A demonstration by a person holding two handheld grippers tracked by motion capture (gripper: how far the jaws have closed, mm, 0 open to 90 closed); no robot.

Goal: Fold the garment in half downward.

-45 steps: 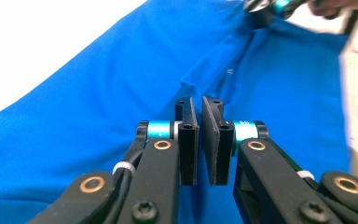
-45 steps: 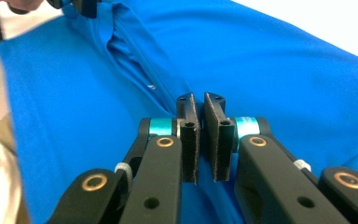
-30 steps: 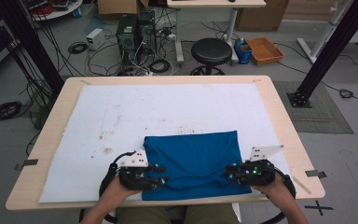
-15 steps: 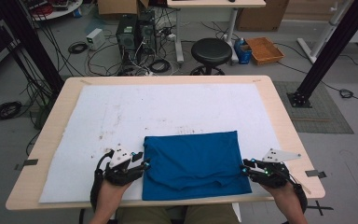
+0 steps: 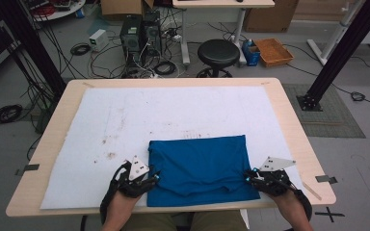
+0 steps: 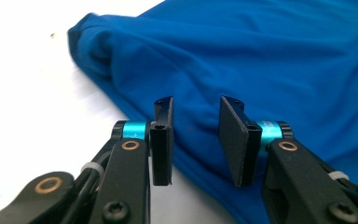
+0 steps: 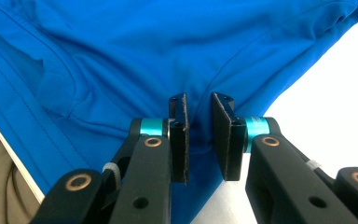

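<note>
At the near edge of the table (image 5: 279,103), at about 7 o'clock in the high view, the left claw (image 5: 154,177) sits at the left border of a folded blue cloth (image 5: 200,166). In the left gripper view the left claw's 2 jaws stand apart, a clear gap between them, with the hem of the cloth lying in that gap; the pads do not press it. These jaws have just been closing

At about 5 o'clock, the right claw (image 5: 248,176) meets the cloth's right border near its lower corner. In the right gripper view its 2 jaws stand close together with a narrow slit between them and a ridge of blue fabric rising into that slit; the pads are not squeezing it. These jaws too have just been closing

The cloth lies flat on a white mat (image 5: 125,120) that covers most of the table, near the front edge and slightly right of centre, its lower hem wrinkled

Beyond the table, at 12 o'clock, a black stool (image 5: 218,52) stands on the floor, with an orange tray (image 5: 273,49) at 1 o'clock
</note>
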